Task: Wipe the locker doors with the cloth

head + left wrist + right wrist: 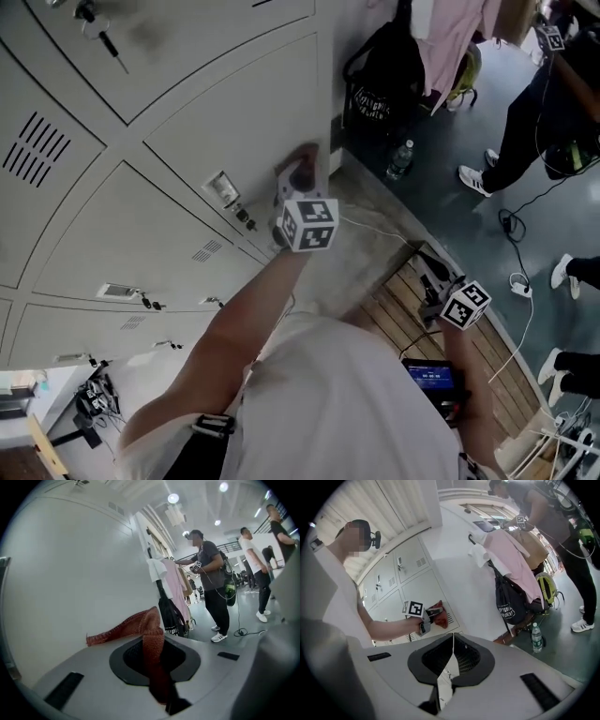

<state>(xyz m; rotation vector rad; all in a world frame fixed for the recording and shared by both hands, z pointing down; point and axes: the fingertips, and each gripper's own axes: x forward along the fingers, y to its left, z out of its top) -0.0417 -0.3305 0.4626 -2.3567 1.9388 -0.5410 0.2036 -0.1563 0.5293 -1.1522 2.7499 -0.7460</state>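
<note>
Grey locker doors (225,112) fill the left of the head view. My left gripper (296,183) is shut on a red knitted cloth (305,161) and holds it against the lower right corner of one door, beside its latch (223,190). In the left gripper view the cloth (145,627) runs up between the jaws and folds over toward the door face (70,573). My right gripper (441,298) hangs low on the right, away from the lockers. In its own view the right gripper (449,667) is shut on nothing, and the left gripper (426,617) with the cloth (440,613) shows at the lockers.
A black backpack (389,75) and pink clothes (450,37) hang just right of the lockers, with a water bottle (400,159) on the floor. A wooden slatted platform (403,314) lies below. Other people (534,122) stand at right among floor cables (514,225).
</note>
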